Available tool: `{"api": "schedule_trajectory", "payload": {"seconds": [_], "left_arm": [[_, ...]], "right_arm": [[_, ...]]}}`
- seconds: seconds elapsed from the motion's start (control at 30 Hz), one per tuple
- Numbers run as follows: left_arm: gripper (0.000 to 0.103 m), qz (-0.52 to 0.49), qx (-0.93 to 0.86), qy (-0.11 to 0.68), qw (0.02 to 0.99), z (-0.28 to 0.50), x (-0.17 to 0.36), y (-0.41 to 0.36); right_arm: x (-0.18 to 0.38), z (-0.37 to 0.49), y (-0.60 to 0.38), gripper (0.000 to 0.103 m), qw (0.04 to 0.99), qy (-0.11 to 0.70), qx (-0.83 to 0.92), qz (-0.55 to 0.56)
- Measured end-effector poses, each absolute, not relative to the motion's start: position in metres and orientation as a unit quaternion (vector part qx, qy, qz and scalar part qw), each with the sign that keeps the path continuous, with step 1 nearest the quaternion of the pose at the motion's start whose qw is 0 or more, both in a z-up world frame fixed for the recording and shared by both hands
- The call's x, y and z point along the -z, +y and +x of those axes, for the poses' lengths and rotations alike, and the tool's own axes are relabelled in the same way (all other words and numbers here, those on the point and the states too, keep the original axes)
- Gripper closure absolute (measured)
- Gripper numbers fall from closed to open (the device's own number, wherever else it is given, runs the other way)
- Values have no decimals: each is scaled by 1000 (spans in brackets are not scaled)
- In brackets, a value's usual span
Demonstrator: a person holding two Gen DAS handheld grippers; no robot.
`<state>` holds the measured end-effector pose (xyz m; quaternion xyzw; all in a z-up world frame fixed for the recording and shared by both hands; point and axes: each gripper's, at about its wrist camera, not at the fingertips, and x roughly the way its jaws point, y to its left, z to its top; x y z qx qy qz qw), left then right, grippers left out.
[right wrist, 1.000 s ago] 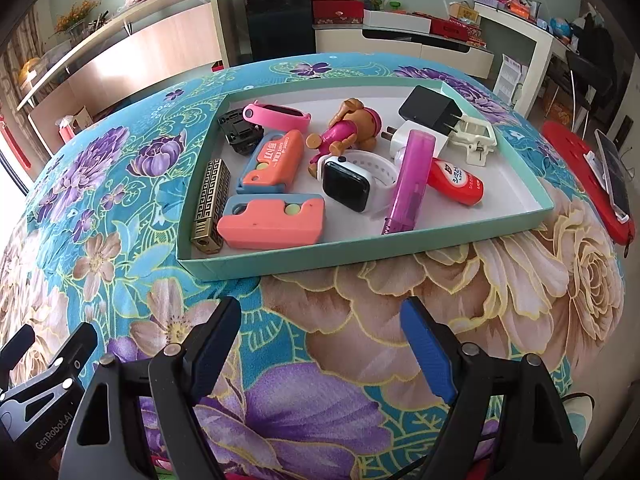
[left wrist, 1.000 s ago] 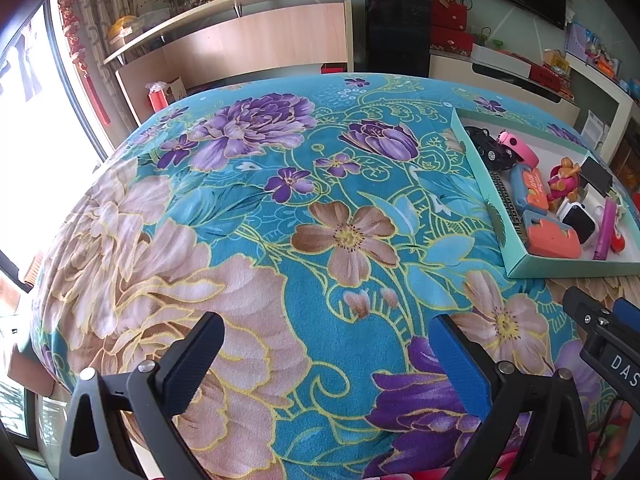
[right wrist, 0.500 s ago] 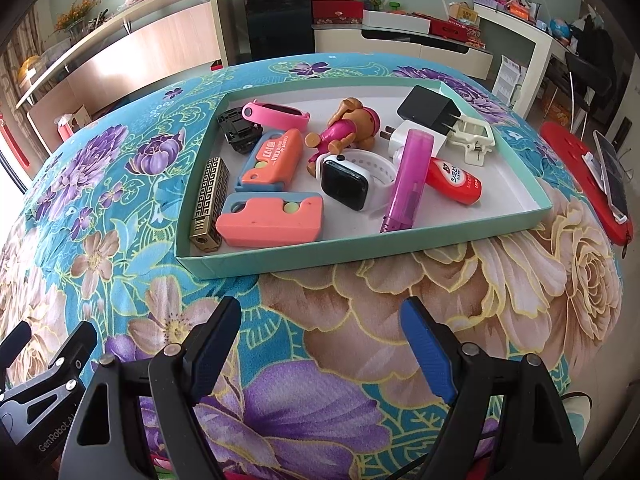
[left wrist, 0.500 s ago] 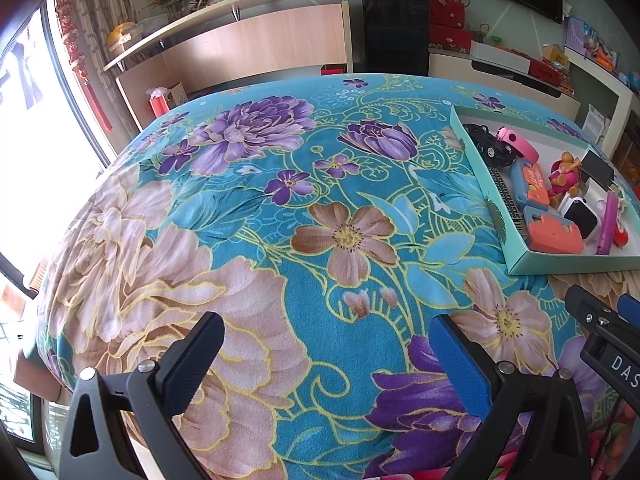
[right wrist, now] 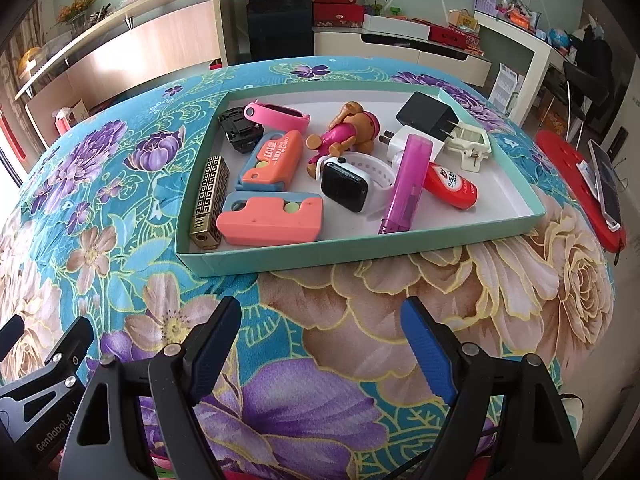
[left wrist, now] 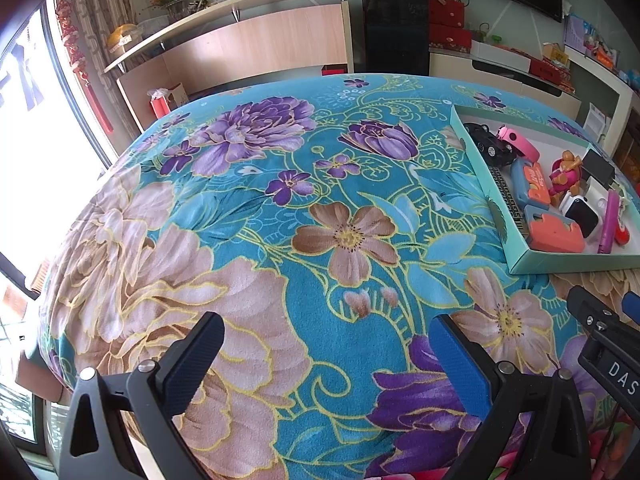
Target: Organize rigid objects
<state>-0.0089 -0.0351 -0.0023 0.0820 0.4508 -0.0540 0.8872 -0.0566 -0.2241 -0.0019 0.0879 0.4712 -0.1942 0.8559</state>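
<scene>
A shallow teal tray sits on the floral table and holds several small objects: a brass harmonica, two orange-and-blue cases, a smartwatch, a purple tube, a red bottle, a toy dog, a pink band, a black toy car and chargers. My right gripper is open and empty, in front of the tray's near wall. My left gripper is open and empty over bare cloth, left of the tray.
The floral cloth covers the whole table. A red stand with a phone lies at the table's right edge. Shelves and cabinets stand beyond the far side. The right gripper's body shows at the left view's right edge.
The left view has pulled back and up slightly, so the tray looks a little smaller. The right view has barely shifted. Both grippers stay open and empty.
</scene>
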Motion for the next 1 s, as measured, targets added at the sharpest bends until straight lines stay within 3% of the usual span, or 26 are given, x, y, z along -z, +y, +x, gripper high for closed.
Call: {"api": "schedule_trajectory", "payload": {"seconds": [1.0], "left_arm": [[0, 86, 53, 452, 886, -9, 3, -35]], "right_arm": [[3, -57, -220, 20, 854, 476, 192, 78]]}}
